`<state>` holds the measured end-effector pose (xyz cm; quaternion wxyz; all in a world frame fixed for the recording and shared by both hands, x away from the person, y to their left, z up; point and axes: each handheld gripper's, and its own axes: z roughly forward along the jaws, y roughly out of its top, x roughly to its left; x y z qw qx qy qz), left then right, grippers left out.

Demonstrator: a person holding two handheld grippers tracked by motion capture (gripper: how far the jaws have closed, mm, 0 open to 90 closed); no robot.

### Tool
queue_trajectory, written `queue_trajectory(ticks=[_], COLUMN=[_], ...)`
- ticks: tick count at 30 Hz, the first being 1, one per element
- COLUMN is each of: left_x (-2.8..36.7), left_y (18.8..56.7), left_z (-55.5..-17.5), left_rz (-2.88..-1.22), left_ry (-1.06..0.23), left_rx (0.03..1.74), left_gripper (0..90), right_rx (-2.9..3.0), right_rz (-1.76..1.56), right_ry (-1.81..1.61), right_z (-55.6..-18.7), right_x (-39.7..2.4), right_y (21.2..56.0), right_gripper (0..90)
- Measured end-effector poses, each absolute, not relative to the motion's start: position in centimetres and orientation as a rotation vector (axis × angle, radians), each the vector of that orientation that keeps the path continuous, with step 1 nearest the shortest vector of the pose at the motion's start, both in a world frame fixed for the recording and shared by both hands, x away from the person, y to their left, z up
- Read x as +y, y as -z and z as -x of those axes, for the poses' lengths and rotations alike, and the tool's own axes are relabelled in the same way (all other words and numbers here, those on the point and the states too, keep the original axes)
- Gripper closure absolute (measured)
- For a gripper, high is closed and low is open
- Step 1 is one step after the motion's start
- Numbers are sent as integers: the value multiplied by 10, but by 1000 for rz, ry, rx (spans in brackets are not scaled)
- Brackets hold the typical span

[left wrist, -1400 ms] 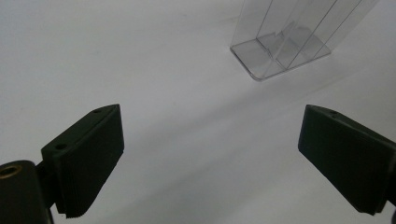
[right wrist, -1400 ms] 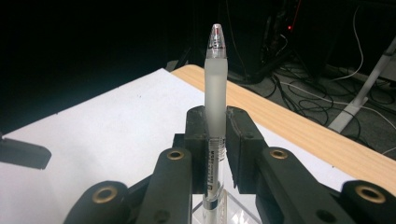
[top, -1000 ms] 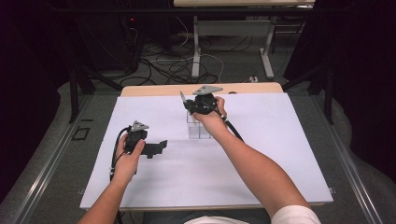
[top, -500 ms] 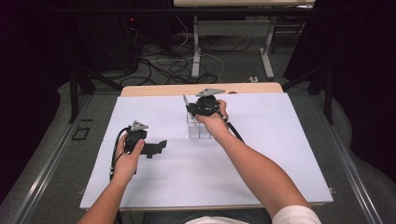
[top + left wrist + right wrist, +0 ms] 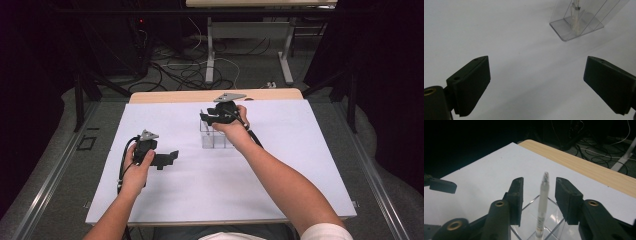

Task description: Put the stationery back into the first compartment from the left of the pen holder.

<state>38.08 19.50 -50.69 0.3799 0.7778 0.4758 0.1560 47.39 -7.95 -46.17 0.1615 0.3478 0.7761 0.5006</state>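
A clear plastic holder point(image 5: 216, 139) stands on the white sheet toward the table's back. A pale pen point(image 5: 542, 202) stands upright in the holder point(image 5: 550, 221). My right gripper point(image 5: 205, 118) hovers over it pointing left; its jaws have just been opening. In the right gripper view my right gripper point(image 5: 539, 183) is open, the pen rising free between the pads without touching them. My left gripper point(image 5: 171, 156) rests on the sheet at the left, held by a hand. In its own view my left gripper point(image 5: 536, 85) is wide open and bare, facing the holder point(image 5: 584, 26) and pen point(image 5: 575, 15).
The white sheet point(image 5: 300, 165) covers most of the table; a wooden strip point(image 5: 165, 96) shows along the far edge. Beyond it lie cables point(image 5: 200, 70) and table legs on the dark floor. One jaw of the left gripper point(image 5: 442, 186) shows at the right gripper view's left edge.
The right gripper's jaws have come apart above the holder, and its hand has shifted only slightly. The left hand and its gripper have stayed put.
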Motion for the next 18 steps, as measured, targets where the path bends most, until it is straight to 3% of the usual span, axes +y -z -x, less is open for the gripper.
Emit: queue_trajectory(ticks=[14, 18], left_x=[198, 198], left_y=[507, 507], left_z=[-381, -381], left_rz=[-1979, -1976], left_ry=[-404, -404], left_rx=[1217, 1215], left_gripper=[71, 71], right_rx=[2236, 2232], right_rz=[-970, -980], right_ry=[-1400, -1351], right_z=[-462, -455], right_x=[-93, -104], right_y=[453, 452], right_gripper=[374, 269])
